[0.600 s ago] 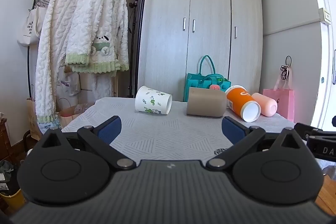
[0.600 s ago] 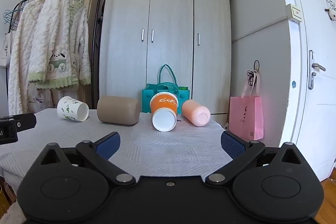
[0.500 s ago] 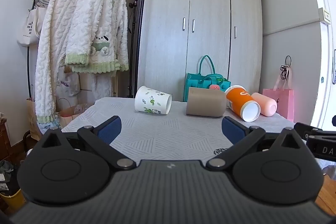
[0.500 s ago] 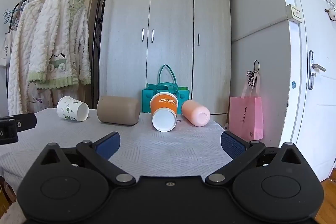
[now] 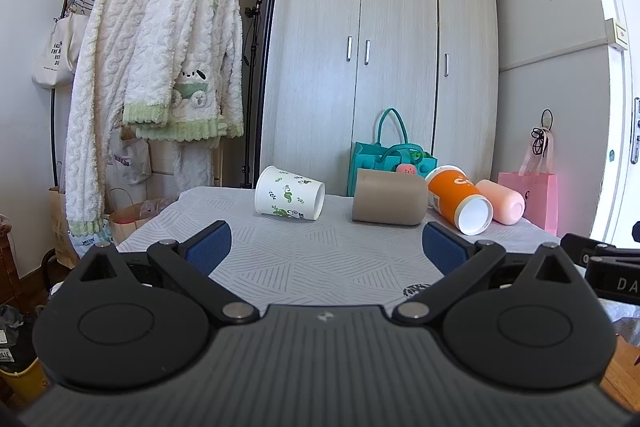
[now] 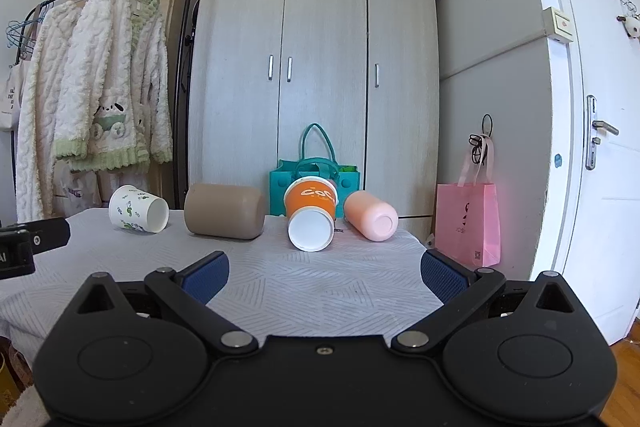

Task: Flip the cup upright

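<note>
Nearest the cameras, the left gripper point(image 5: 326, 241) stood with its blue pads spread wide and nothing between them, held low over the near part of the table point(image 5: 320, 267). The right gripper point(image 6: 324, 271) was likewise wide apart and empty, at the near right of the same cloth-covered surface. Neither touched a cup.

Farther back, four cups lay on their sides in a row across the table's far half. At the far left lay the white leaf-print cup point(image 5: 289, 199), its mouth turned to the right. Next came the brown cup point(image 5: 389, 202), then the orange cup point(image 6: 311, 214) with its white open mouth facing the near side, and at the far right the pink cup point(image 6: 370, 215). All four were well apart from both grippers.

Beyond the table stood a teal bag point(image 6: 316, 171), a wardrobe point(image 6: 316, 67), and a rack of fleecy robes point(image 5: 160, 75) at the far left.

By my judgement, the work was at its approach stage, with no cup grasped or turned yet. The next move would call for one gripper to reach forward, straddle a cup across its body, close gently enough not to crush a paper wall, then lift and rotate it to stand mouth-up. The leaf-print cup sat most squarely ahead of the left gripper, the orange one ahead of the right.
</note>
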A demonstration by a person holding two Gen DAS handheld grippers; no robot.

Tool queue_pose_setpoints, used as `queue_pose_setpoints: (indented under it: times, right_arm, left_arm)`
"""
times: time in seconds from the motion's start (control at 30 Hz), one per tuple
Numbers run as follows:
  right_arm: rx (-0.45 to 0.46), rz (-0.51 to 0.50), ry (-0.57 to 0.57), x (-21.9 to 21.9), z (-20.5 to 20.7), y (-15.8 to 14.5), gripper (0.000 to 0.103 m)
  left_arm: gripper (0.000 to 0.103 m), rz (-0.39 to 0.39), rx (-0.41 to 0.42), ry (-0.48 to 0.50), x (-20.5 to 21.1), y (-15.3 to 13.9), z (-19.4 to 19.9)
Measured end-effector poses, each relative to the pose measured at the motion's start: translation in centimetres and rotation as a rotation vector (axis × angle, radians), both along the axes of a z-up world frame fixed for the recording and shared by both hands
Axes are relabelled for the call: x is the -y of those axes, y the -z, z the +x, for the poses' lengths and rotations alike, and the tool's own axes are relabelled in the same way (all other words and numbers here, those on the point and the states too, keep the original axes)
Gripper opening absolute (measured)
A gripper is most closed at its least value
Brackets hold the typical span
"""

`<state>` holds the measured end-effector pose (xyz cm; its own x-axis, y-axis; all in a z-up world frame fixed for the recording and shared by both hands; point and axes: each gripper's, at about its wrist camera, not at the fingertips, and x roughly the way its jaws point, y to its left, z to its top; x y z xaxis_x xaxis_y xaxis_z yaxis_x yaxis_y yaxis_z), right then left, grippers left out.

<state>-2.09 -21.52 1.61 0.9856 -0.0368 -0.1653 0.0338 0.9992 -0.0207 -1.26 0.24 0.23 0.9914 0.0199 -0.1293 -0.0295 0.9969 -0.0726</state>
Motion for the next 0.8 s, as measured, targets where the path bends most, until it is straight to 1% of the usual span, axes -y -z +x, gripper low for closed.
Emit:
queue_pose_setpoints:
  times: [0.5, 0.6, 0.7, 0.8]
  right_arm:
    - [-0.001, 0.014, -0.003, 0.01, -0.03, 0.14, 0.103]
    - [-0.006, -0.004, -0.002, -0.09, -0.04, 0.15, 0.103]
    - [-0.036, -0.057, 0.001, -0.17, -0.02, 0.02, 0.103]
    - [-0.051, -0.068, 0.002, -0.28, -0.16, -0.12, 0.103]
  left_arm:
    - [0.103, 0.002, -0.014, -0.004, 0.13, 0.01, 0.03]
    - [0.103, 0.001, -0.014, -0.003, 0.16, 0.02, 0.05]
    - [0.103, 0.0, -0.016, -0.004, 0.1, 0.08, 0.05]
    - [0.103, -0.004, -0.022, -0.003, 0.08, 0.14, 0.05]
